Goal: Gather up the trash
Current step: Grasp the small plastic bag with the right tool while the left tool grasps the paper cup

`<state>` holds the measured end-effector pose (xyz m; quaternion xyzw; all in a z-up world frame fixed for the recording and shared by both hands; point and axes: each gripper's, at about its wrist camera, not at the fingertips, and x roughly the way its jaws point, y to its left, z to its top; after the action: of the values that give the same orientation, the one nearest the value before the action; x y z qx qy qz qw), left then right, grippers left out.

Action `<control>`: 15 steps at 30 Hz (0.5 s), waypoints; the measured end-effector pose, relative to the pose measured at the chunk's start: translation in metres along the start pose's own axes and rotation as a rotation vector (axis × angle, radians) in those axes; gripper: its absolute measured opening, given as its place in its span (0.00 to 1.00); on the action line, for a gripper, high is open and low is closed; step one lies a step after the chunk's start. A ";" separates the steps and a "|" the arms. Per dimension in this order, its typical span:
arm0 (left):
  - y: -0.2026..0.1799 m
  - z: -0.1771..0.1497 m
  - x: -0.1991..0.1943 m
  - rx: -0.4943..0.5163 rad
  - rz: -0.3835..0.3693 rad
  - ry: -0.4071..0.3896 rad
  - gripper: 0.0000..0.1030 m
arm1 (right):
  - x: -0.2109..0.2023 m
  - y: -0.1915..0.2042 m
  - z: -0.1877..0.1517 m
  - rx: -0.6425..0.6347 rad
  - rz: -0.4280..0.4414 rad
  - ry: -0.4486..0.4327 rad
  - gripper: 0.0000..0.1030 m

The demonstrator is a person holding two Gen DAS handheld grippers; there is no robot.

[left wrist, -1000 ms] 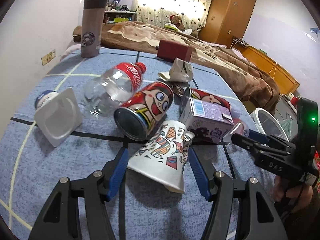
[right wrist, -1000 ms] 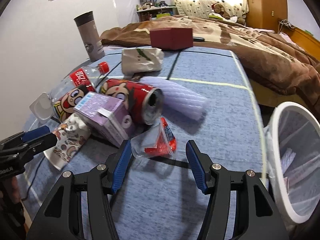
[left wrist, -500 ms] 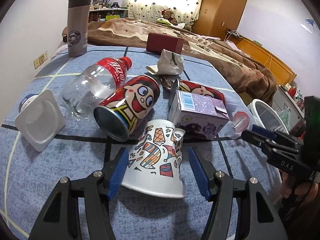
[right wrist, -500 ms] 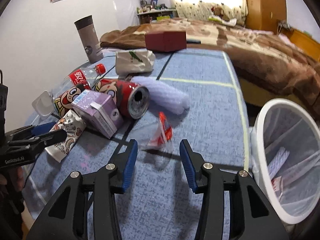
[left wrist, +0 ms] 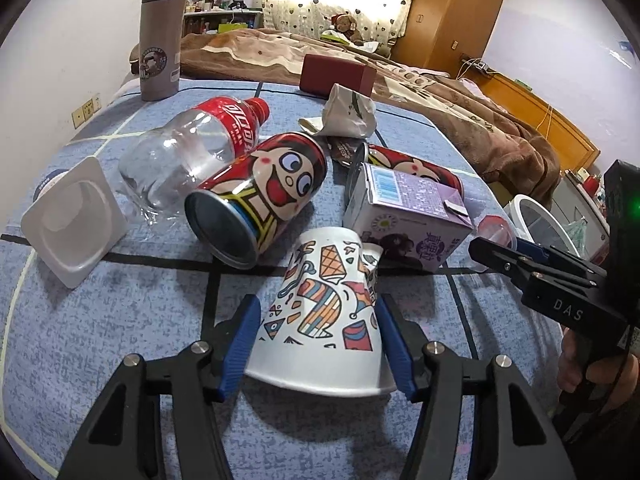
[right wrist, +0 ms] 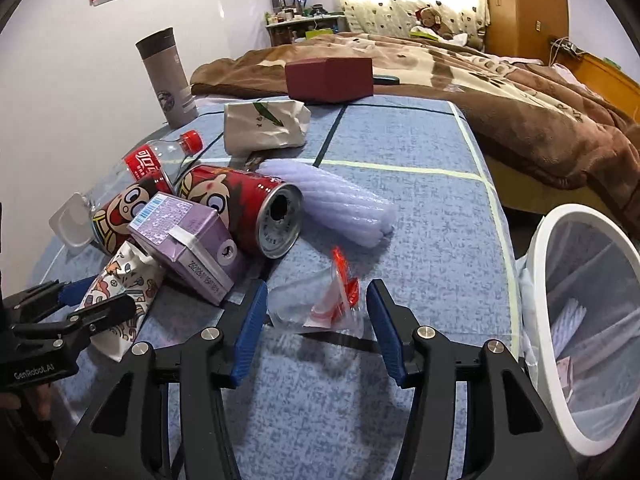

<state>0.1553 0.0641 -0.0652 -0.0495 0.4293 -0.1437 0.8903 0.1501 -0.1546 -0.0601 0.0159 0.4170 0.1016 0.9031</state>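
Note:
Trash lies on a blue bedspread. My left gripper (left wrist: 316, 312) is open, its blue fingers on either side of a patterned paper cup (left wrist: 320, 312) lying on its side. My right gripper (right wrist: 316, 304) is open around a clear plastic bag with red print (right wrist: 320, 300). Two red cartoon cans (left wrist: 260, 192) (right wrist: 244, 208), a purple carton (left wrist: 408, 216) (right wrist: 188, 240), an empty clear bottle (left wrist: 192, 152), a white plastic tub (left wrist: 72, 220) and a crumpled paper bag (right wrist: 264, 128) lie close by. A white mesh bin (right wrist: 580, 312) stands at the right.
A grey thermos (left wrist: 160, 36) stands at the far left near the wall. A dark red box (right wrist: 328, 78) and a brown blanket (right wrist: 500, 80) lie behind. A lilac foam sleeve (right wrist: 332, 208) lies by the can. The bed edge drops off toward the bin.
My left gripper moved forward so its fingers now flank the paper cup. My right gripper pulled back, then came forward around the plastic bag, which shifted slightly.

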 end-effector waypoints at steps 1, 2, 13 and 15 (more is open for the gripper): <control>0.000 0.000 0.000 -0.001 0.002 -0.001 0.59 | -0.001 0.000 -0.001 -0.002 0.003 -0.005 0.47; 0.000 0.000 -0.001 -0.002 0.002 -0.002 0.58 | -0.002 0.001 -0.001 -0.005 0.003 -0.010 0.43; -0.004 -0.003 -0.006 -0.005 0.015 -0.015 0.53 | -0.012 0.004 -0.006 -0.023 0.006 -0.045 0.37; -0.005 -0.003 -0.008 -0.008 0.016 -0.020 0.53 | -0.015 0.005 -0.007 -0.025 0.002 -0.055 0.34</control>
<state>0.1468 0.0618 -0.0600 -0.0513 0.4215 -0.1344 0.8954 0.1345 -0.1529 -0.0526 0.0077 0.3906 0.1075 0.9142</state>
